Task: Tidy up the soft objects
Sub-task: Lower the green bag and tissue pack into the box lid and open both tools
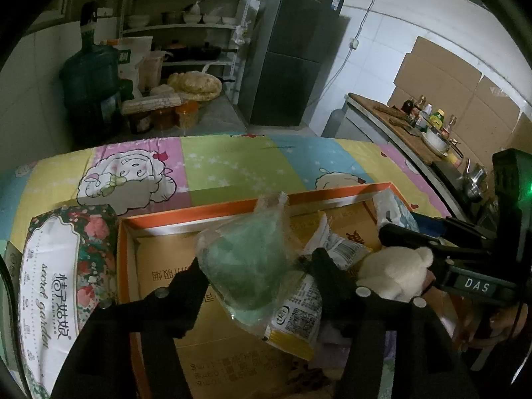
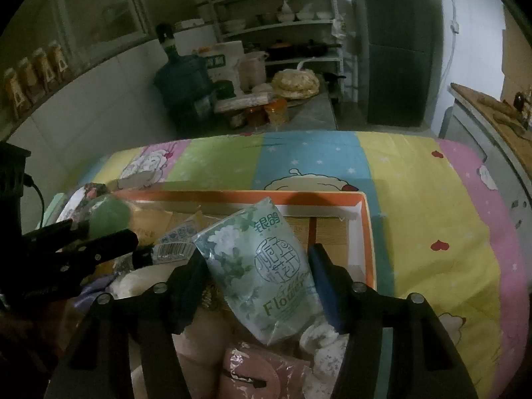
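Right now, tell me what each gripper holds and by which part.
The left gripper pinches the clear bag of green stuff across its middle. The right gripper pinches the floral tissue pack by its sides, mid-height.

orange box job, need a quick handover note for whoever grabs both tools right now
Left tool: shut on a clear plastic bag of green soft stuff, held over the orange-rimmed cardboard box.
Right tool: shut on a pale green floral tissue pack, also over the box.
Done: a barcoded packet seems to lie in the box.
Left: place both held items; the white plush toy and pink wrapped item remain near the box's near edge.
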A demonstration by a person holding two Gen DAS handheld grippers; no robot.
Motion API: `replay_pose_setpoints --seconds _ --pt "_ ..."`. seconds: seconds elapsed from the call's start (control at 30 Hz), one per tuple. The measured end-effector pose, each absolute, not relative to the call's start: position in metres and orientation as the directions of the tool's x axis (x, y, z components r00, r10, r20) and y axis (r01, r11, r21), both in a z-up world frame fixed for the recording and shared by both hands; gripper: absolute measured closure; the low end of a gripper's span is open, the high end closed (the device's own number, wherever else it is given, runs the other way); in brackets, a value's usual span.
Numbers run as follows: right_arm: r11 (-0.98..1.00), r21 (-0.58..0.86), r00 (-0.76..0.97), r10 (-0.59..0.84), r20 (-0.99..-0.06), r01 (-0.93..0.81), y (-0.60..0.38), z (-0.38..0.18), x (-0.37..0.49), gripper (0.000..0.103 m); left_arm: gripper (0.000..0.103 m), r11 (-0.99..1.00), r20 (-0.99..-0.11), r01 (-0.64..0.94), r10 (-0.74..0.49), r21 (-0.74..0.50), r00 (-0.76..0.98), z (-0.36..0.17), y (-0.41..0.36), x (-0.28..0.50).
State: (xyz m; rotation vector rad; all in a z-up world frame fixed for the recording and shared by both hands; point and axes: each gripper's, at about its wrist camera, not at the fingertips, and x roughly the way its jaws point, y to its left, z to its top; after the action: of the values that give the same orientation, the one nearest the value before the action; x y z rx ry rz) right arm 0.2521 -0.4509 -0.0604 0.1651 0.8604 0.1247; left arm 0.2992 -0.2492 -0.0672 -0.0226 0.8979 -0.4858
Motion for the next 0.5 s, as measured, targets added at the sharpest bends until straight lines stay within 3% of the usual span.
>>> replay_pose_setpoints --seconds 0.5 --pt "0.975 0.22 0.679 0.185 -0.711 -0.036 -0.455 -0.05 0.242 0.034 0.037 0.885 -0.717 0.41 -0.432 -0.221 0.547 -0.051 -0.248 0.29"
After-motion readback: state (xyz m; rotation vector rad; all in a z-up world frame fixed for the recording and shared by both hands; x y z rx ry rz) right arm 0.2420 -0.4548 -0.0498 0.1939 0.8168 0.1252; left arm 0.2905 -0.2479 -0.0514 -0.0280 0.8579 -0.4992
